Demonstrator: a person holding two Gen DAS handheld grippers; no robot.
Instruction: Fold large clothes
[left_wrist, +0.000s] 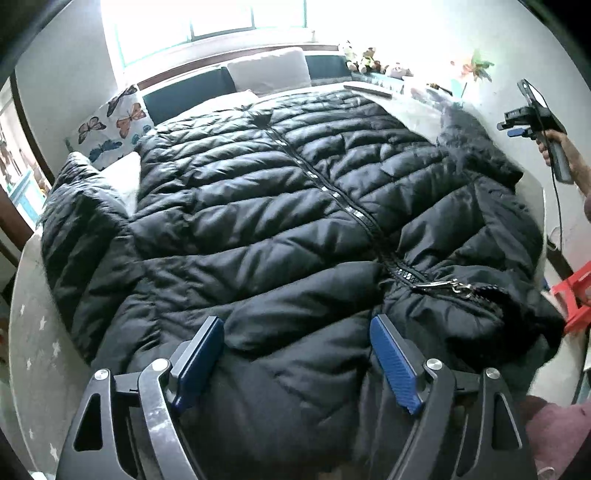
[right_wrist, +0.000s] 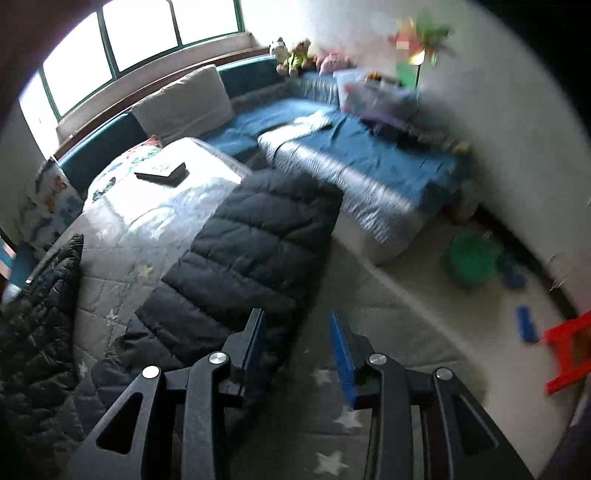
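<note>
A black quilted puffer jacket (left_wrist: 258, 206) lies spread front up on the bed, its zipper (left_wrist: 332, 192) running down the middle. My left gripper (left_wrist: 297, 321) hovers at the near collar end. Its blue pads stand wide apart over a bulge of fabric without pinching it. The jacket's left sleeve (left_wrist: 81, 221) lies out to the side. In the right wrist view the other sleeve (right_wrist: 251, 236) stretches away across the star-patterned bed cover (right_wrist: 332, 417). My right gripper (right_wrist: 297, 317) is open at the sleeve's near right edge, left pad over the fabric, right pad over the cover. A hand (left_wrist: 554, 147) holds the right gripper at the far right.
A butterfly pillow (left_wrist: 114, 125) and a white cushion (left_wrist: 269, 70) sit at the bed's head, with plush toys (left_wrist: 365, 59) on the ledge. A dark flat object (right_wrist: 162, 173) lies on the bed. A blue mattress (right_wrist: 369, 166), green toy (right_wrist: 472, 258) and red stool (right_wrist: 569, 350) stand to the right.
</note>
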